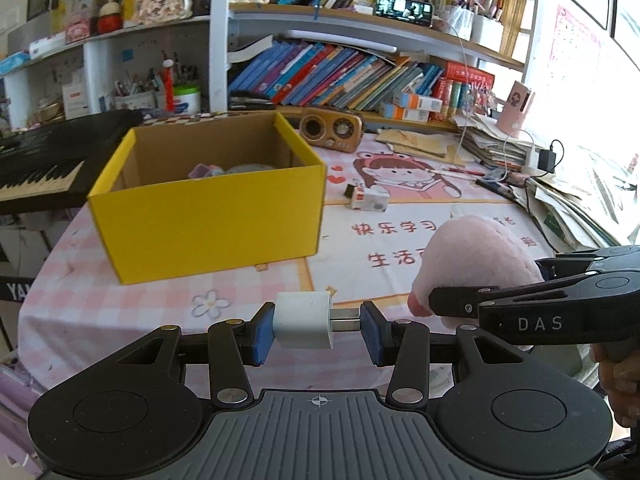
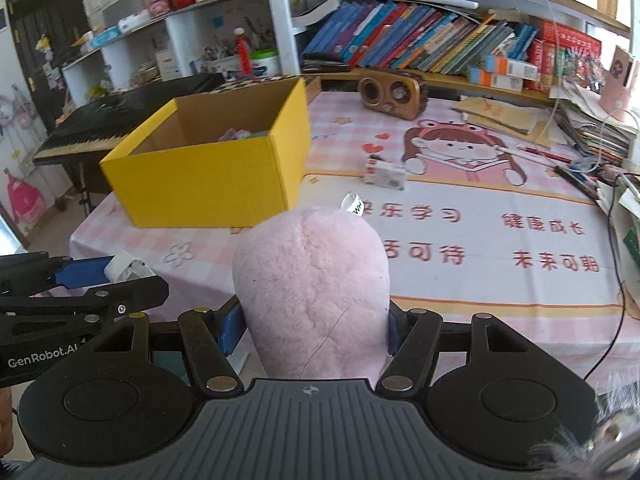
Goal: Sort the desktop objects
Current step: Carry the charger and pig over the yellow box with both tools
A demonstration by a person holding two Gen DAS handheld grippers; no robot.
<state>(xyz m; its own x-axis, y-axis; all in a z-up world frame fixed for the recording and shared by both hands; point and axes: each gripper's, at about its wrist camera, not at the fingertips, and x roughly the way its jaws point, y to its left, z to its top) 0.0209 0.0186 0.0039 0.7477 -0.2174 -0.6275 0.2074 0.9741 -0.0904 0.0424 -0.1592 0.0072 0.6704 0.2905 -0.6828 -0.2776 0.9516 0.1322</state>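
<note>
My left gripper (image 1: 316, 330) is shut on a white plug charger (image 1: 303, 320), one pad on its body and one on its metal prongs, held above the table's near edge. My right gripper (image 2: 312, 326) is shut on a pink plush toy (image 2: 312, 292), which also shows in the left wrist view (image 1: 472, 264). An open yellow cardboard box (image 1: 208, 216) stands ahead to the left with a few small items inside; it also shows in the right wrist view (image 2: 212, 172). A small white toy (image 1: 370, 199) lies on the cloth beyond.
A pink checked tablecloth (image 1: 120, 300) with a cartoon girl covers the table. A brown retro speaker (image 1: 330, 128) stands at the back. Piles of papers and cables (image 1: 560, 192) crowd the right side. A black keyboard (image 1: 44, 168) stands left of the box. Bookshelves (image 1: 340, 76) rise behind.
</note>
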